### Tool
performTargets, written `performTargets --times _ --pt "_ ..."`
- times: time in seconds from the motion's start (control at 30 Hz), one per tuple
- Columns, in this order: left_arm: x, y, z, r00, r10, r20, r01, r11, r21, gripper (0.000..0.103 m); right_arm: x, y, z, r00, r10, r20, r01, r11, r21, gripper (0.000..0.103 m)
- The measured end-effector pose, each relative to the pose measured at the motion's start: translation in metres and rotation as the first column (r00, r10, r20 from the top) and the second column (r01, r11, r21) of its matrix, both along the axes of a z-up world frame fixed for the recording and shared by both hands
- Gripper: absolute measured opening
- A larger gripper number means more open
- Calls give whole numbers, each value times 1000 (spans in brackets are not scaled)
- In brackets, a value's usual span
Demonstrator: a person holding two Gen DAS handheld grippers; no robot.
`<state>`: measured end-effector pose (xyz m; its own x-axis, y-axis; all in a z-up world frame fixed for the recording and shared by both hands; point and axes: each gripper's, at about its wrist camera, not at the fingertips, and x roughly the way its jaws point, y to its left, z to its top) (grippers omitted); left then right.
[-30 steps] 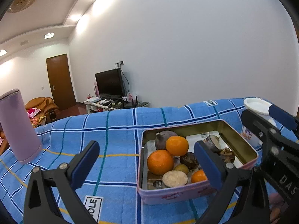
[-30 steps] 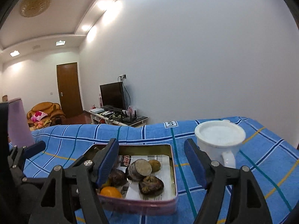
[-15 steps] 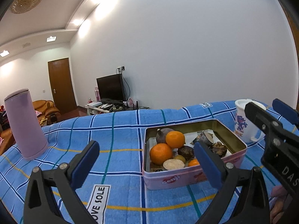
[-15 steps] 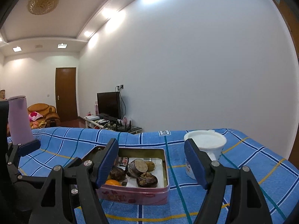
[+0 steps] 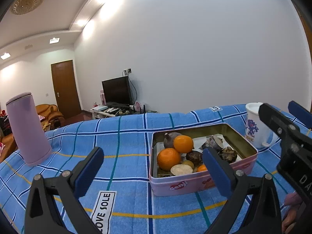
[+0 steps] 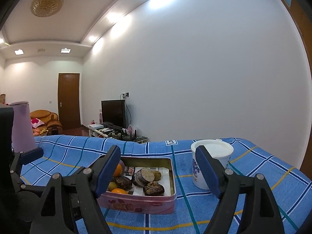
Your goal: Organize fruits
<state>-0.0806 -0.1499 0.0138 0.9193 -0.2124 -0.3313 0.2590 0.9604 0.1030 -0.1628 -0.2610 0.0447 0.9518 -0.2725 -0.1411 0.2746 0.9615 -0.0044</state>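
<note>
The left tongs (image 5: 153, 170) hover low over the blue checked cloth (image 5: 126, 136) on the bench, their 2 blue-padded fingers wide apart with nothing between them but cloth. Ahead of them and to their right stands the pink tin (image 5: 202, 183), its near wall just beyond the right finger. Inside it lie 2 large oranges (image 5: 168, 159), a pale cut round (image 5: 181, 169), dark brown fruits (image 5: 194, 157) and a smaller orange piece (image 5: 200, 168) partly hidden by that finger. Far off to the left of these tongs a tall lilac bottle (image 5: 28, 128) stands upright on the cloth.

The right tongs (image 6: 158, 172) point nearly level at the same tin (image 6: 140, 204), and their jaws are opening, gripping nothing. The tin's right half shows between the fingers, with a cut brown fruit (image 6: 145, 175) and a wrinkled dark one (image 6: 154, 188) on white paper. A white lidded mug (image 6: 211, 156) stands just behind the right finger, beside the tin and apart from it.
</note>
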Motion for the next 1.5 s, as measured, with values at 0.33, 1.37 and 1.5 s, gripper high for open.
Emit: performTargets --times 0.33,1.37,1.5 --pt "4 3 -2 1000 20 -13 -21 1000 -8 103 -1 0 0 1000 3 -1 -3 1000 1 80" --pt "8 8 -3 998 35 -46 -36 999 -14 103 0 0 0 1000 3 -10 -2 1000 5 81" --pt "11 10 -4 998 28 -65 -29 999 -26 103 -1 0 -1 1000 4 -14 -4 1000 5 81"
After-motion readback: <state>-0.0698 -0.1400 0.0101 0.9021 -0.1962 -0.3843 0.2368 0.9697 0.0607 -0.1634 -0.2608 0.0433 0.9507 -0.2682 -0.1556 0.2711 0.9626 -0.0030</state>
